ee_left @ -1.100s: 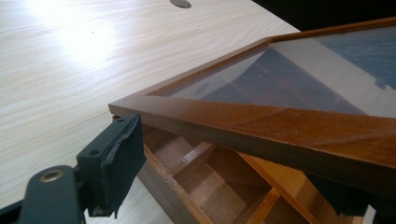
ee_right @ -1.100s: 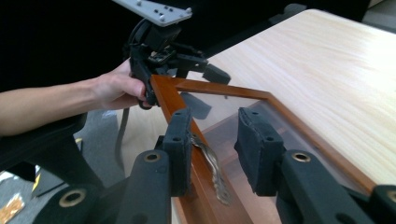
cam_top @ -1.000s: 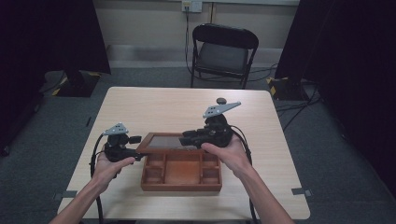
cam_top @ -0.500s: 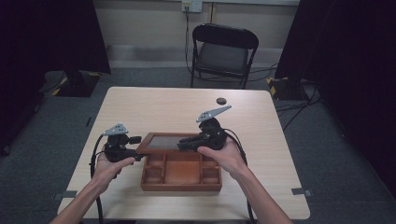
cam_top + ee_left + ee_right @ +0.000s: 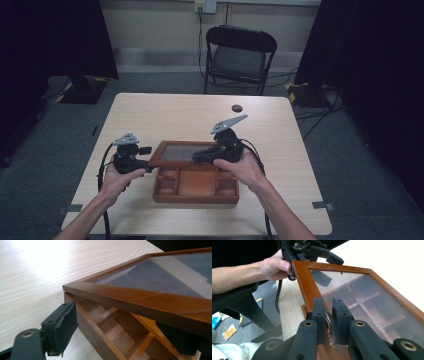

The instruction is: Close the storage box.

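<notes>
Resting near the front edge of the table (image 5: 150, 107), the wooden box (image 5: 195, 192) shows its open compartments, with its glass-paned lid (image 5: 175, 152) tilted up over the rear half. In the right gripper view, the right gripper (image 5: 328, 315) has just been closing and its jaws now pinch a small ornate metal handle (image 5: 329, 326) on the lid's front rail, so it is clamped on that handle. In the left gripper view, the left gripper (image 5: 125, 327) has one pad under the lid's corner and the other beside the box wall; the frame sits between the jaws, but whether they press it I cannot tell. Farther back on the table lies a small dark round object (image 5: 236, 107), and beyond the table stands a black folding chair (image 5: 240, 52).
</notes>
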